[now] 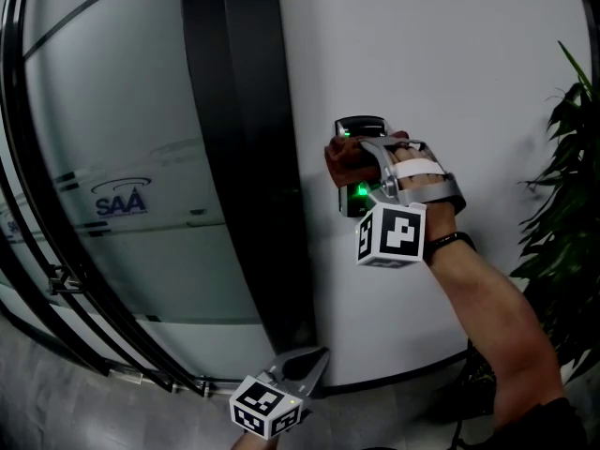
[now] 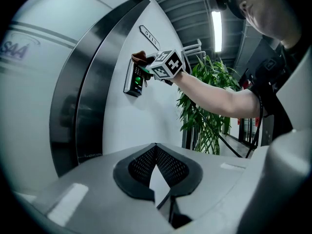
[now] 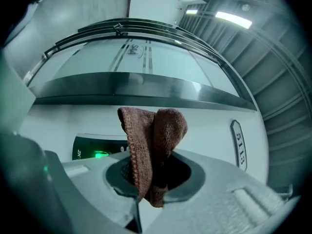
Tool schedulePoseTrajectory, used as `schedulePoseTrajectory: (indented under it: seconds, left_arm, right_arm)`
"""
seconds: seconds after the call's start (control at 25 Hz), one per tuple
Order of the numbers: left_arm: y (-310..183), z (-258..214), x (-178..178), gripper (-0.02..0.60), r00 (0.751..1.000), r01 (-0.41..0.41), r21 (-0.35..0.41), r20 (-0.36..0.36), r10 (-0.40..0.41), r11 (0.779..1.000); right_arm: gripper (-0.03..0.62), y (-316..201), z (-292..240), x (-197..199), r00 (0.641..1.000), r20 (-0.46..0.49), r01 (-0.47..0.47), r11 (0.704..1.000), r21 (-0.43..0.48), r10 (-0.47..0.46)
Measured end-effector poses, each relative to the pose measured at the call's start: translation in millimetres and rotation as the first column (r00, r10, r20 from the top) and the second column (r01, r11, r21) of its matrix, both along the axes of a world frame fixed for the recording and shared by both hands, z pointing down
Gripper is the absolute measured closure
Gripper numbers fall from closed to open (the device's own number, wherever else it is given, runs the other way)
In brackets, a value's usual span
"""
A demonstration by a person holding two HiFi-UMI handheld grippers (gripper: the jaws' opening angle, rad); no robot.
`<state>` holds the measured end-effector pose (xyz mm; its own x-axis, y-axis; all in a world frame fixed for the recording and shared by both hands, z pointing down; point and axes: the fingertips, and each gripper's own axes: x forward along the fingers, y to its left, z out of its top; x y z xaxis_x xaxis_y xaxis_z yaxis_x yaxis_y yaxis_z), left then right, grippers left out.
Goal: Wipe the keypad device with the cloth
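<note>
The keypad device (image 1: 360, 127) is a small black box with a green light, fixed to the white wall (image 1: 422, 54). My right gripper (image 1: 359, 164) is held up against the device's front, shut on a brown cloth (image 1: 341, 162). In the right gripper view the cloth (image 3: 153, 140) stands folded out of the jaws, and the keypad device (image 3: 95, 147) shows just behind it to the left. From the left gripper view the keypad device (image 2: 133, 80) and the cloth (image 2: 140, 57) appear far off. My left gripper (image 1: 314, 359) hangs low, shut and holding nothing, well below the device.
A dark vertical door frame (image 1: 248, 157) runs left of the device, next to curved frosted glass (image 1: 112, 195) with a blue logo. A leafy plant (image 1: 567, 214) stands at the right. A number plate (image 3: 239, 143) is on the wall.
</note>
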<state>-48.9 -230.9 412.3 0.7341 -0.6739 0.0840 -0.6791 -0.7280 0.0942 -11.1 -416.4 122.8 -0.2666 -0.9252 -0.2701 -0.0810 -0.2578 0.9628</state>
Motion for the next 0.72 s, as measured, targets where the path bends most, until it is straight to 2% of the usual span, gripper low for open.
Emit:
schedulePoseTrajectory:
  seconds: [0.72]
  left_arm:
    - [4,1,-2,0.565,1.0,-0.002,-0.004,0.003,0.002,1.0]
  right_arm:
    - [0.54,-1,34,1,1.0,0.011,0.0,0.998,-0.057,0.001]
